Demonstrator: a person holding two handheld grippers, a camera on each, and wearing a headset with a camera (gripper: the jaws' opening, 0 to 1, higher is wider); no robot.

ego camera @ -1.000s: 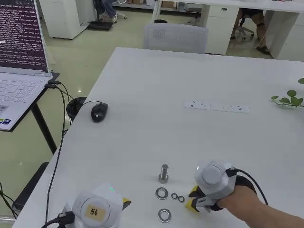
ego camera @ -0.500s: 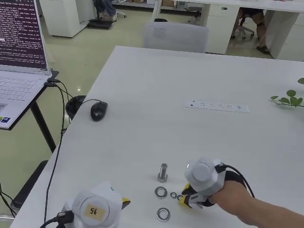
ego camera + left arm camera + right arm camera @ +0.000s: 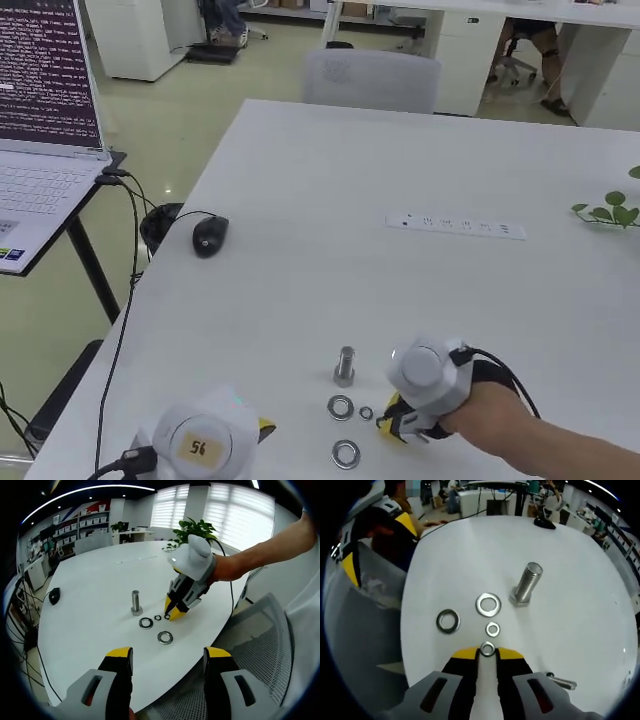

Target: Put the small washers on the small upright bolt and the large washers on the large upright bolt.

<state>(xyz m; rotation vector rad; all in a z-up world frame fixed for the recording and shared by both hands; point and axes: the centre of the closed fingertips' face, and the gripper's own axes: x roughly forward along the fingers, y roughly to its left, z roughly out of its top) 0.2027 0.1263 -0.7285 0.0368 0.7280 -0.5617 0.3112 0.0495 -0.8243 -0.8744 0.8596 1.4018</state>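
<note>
Washer in hand: near small washer (image 3: 488, 649), flat on the white table (image 3: 580, 560), between the yellow tips of the right gripper (image 3: 488, 656).
Right gripper: jaws drawn in narrow, one tip against each side of that washer, which lies on the tabletop, not yet lifted.
Other washers: second small washer (image 3: 493, 629) just beyond the first. Inner large washer (image 3: 488, 604) is just beside the bolt's base. Outer large washer (image 3: 448, 621) is a little farther off.
Large upright bolt (image 3: 526, 585): stands on its head with the thread up and carries no washer.
Small bolt (image 3: 561, 681): close beside the right gripper's body. It appears to lie on its side, but it sits too near the picture's edge to be certain.
Left gripper (image 3: 168, 652): jaws wide with nothing between them, held off the near table edge, well apart from the work.
Step judged: pickup of the first small washer; no washer is on either bolt.
Method advised: a thin flat ring offers little edge, so keep the tips square to the table and pinch across the full diameter. Lift straight up and confirm the hold before travelling. Keep clear of the second small washer just ahead.
Point to verify: if the small bolt is indeed lying down, it must be stood up first, and the free left gripper could do that.
Risk: the washer may tilt or spring out of the tips.
</note>
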